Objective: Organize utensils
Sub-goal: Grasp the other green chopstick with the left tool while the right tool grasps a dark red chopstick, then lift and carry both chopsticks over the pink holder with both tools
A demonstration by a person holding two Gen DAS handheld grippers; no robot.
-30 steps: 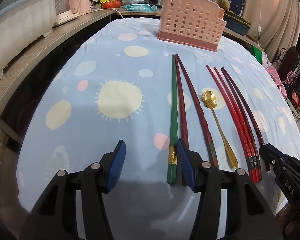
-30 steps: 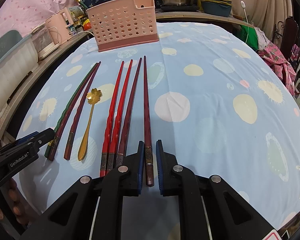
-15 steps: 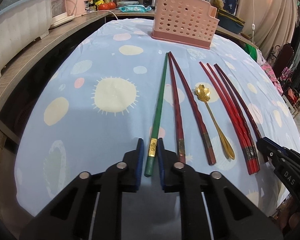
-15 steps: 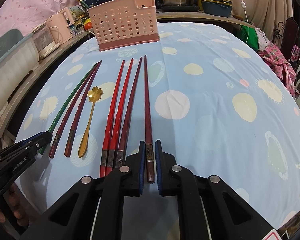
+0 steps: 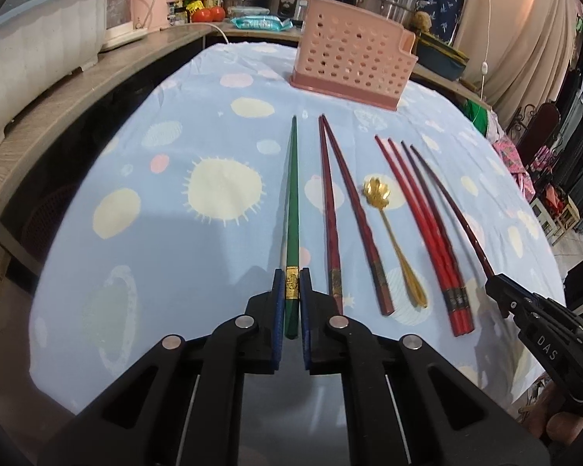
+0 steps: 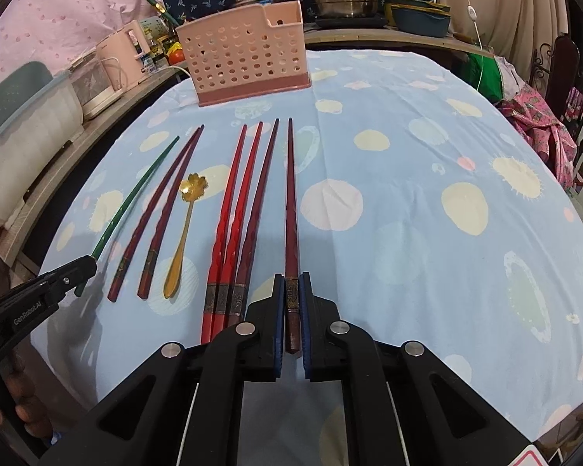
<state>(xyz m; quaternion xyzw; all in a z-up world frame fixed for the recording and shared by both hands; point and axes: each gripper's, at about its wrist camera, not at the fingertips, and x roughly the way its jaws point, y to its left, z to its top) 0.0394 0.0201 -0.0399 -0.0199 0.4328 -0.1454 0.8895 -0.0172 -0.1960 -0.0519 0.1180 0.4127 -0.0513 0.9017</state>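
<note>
The left gripper (image 5: 291, 283), jaws just closed, clamps the green chopstick (image 5: 292, 202) at lower centre. The right gripper (image 6: 292, 287) pinches a dark red chopstick (image 6: 291, 209); the pink perforated utensil basket (image 6: 248, 58) stands at upper centre

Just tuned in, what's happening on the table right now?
A person is sorting utensils with two handheld grippers. The left gripper has just closed its fingers on the handle end of the green chopstick. The right gripper is shut on a dark red chopstick. The other chopsticks and the gold spoon lie on the tablecloth, none yet in the pink holder at the far end.
</note>
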